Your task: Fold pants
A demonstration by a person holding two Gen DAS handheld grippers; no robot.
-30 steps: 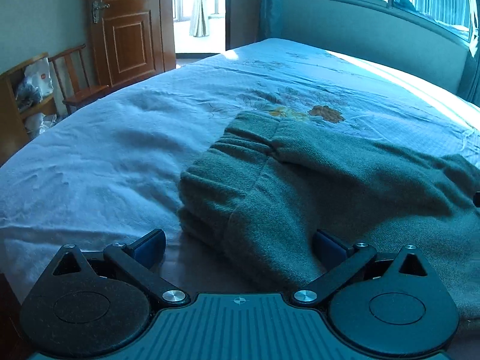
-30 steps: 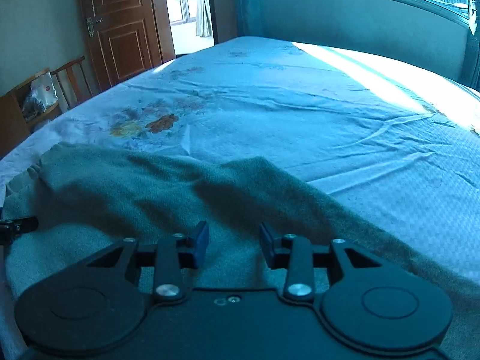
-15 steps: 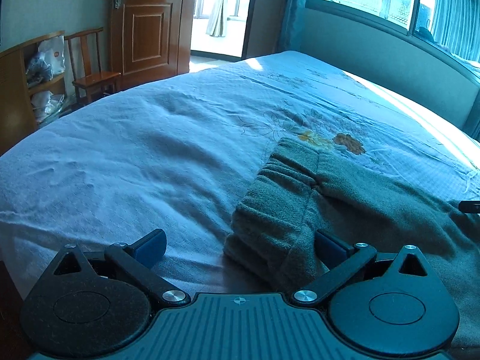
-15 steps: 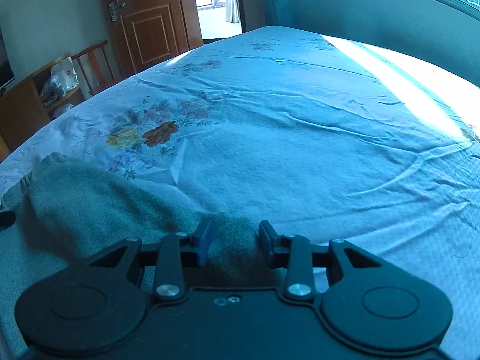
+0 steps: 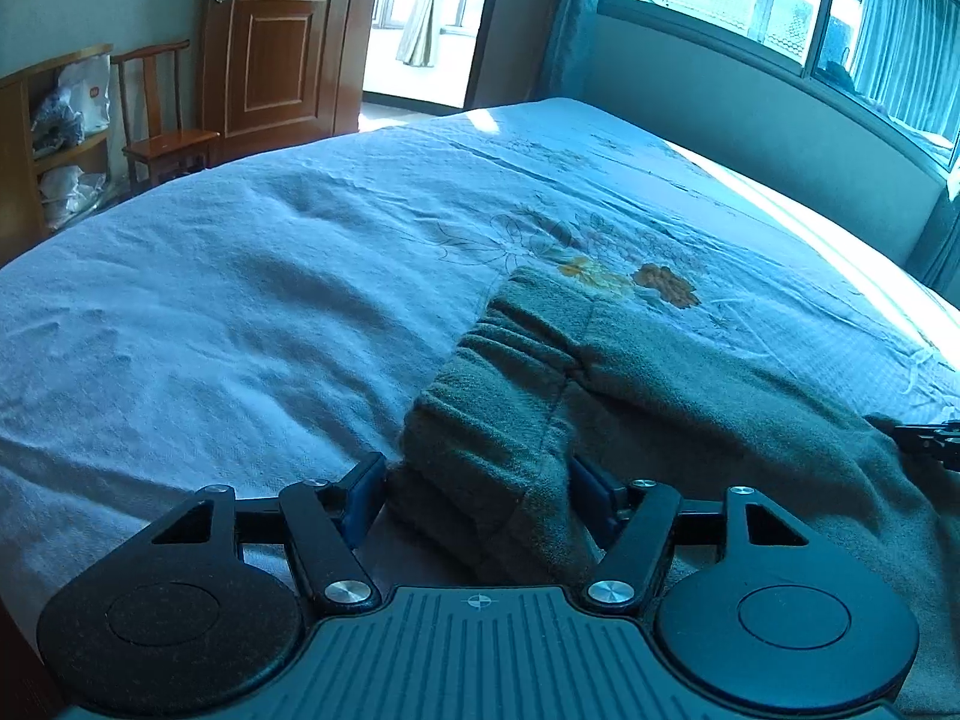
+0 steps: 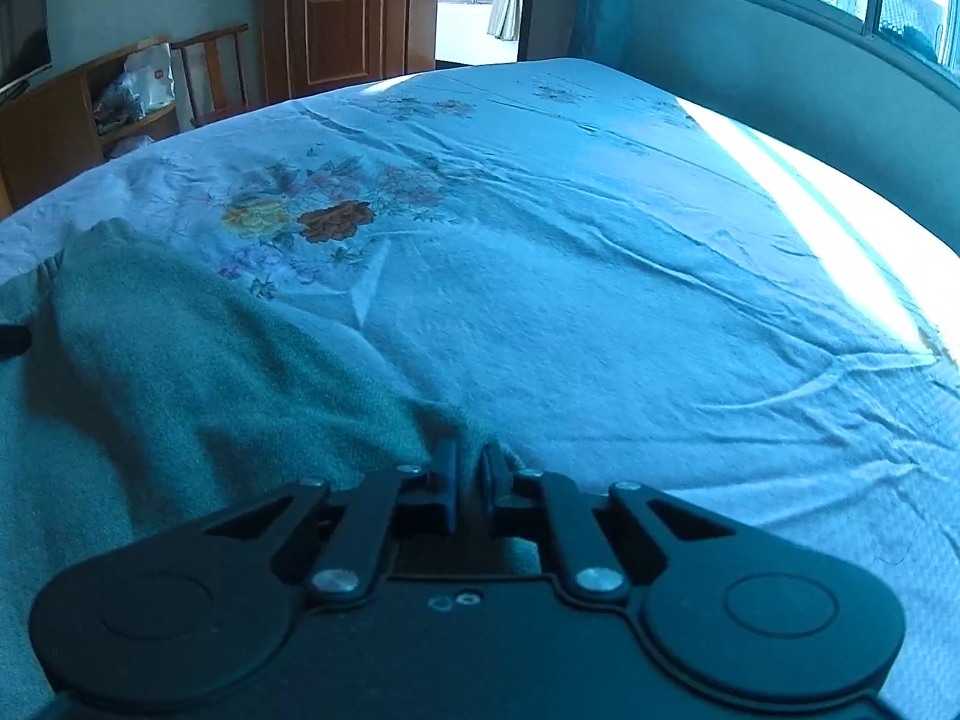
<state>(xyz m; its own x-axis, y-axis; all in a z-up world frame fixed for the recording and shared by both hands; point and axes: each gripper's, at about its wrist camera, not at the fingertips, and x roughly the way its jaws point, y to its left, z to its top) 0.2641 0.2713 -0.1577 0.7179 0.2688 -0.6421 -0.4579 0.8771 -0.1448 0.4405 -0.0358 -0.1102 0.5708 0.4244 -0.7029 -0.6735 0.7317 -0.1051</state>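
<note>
Both gripper jaws newly narrowed around the pants (image 5: pixel 660 396): left gripper (image 5: pixel 480 489) on waistband, right gripper (image 6: pixel 469 480) on hem.

green pants (image 5: pixel 630 396) lying on blue bedsheet (image 5: pixel 240 300); left gripper (image 5: pixel 480 495) jaws just closing around gathered waistband corner; right gripper tip at right edge; wooden chair (image 5: pixel 162 138), door (image 5: pixel 282 36) behind.

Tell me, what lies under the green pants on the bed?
The green pants lie on the blue flowered bedsheet. Its flower print shows just beyond them; whatever the sheet carries directly beneath them is covered.
</note>
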